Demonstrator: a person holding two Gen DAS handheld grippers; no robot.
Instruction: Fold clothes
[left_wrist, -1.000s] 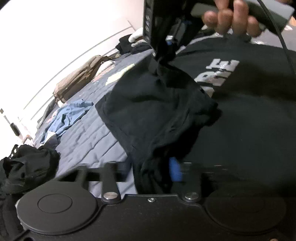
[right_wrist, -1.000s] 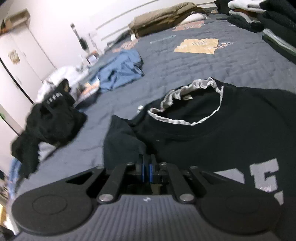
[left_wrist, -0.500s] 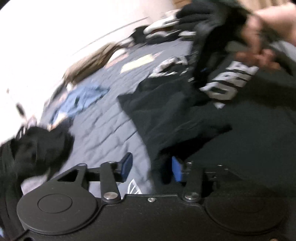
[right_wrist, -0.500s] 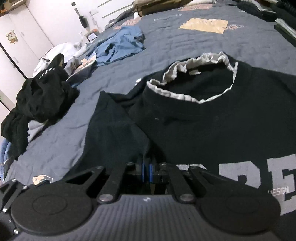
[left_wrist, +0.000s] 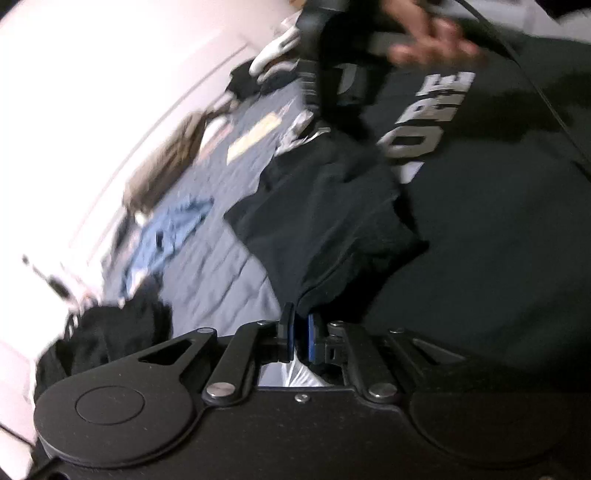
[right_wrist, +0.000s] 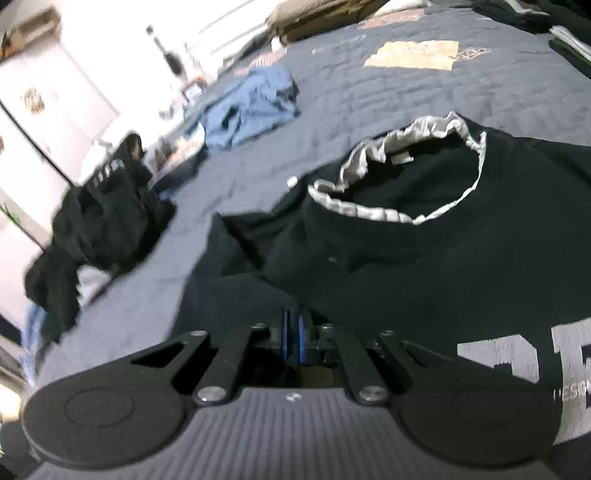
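A black T-shirt (left_wrist: 480, 229) with grey lettering lies on the dark blue quilt (left_wrist: 221, 273). Its sleeve (left_wrist: 332, 229) is folded in over the body. My left gripper (left_wrist: 298, 332) is closed, its blue pads nearly touching at the sleeve's hem; I cannot tell if cloth is pinched. In the right wrist view the shirt (right_wrist: 424, 266) shows its grey-lined collar (right_wrist: 402, 177). My right gripper (right_wrist: 293, 341) is shut on the black fabric by the shoulder. The right gripper and the hand holding it also show in the left wrist view (left_wrist: 332, 77).
A blue garment (right_wrist: 251, 107) and a black heap of clothes (right_wrist: 96, 221) lie on the quilt (right_wrist: 369, 92) to the left. A tan bag (left_wrist: 162, 173) rests by the far wall. Folded clothes are stacked at the far right (right_wrist: 569, 33).
My left gripper was open half a second ago and has closed at the sleeve hem. The right gripper has stayed shut on the shirt and shifted a little.
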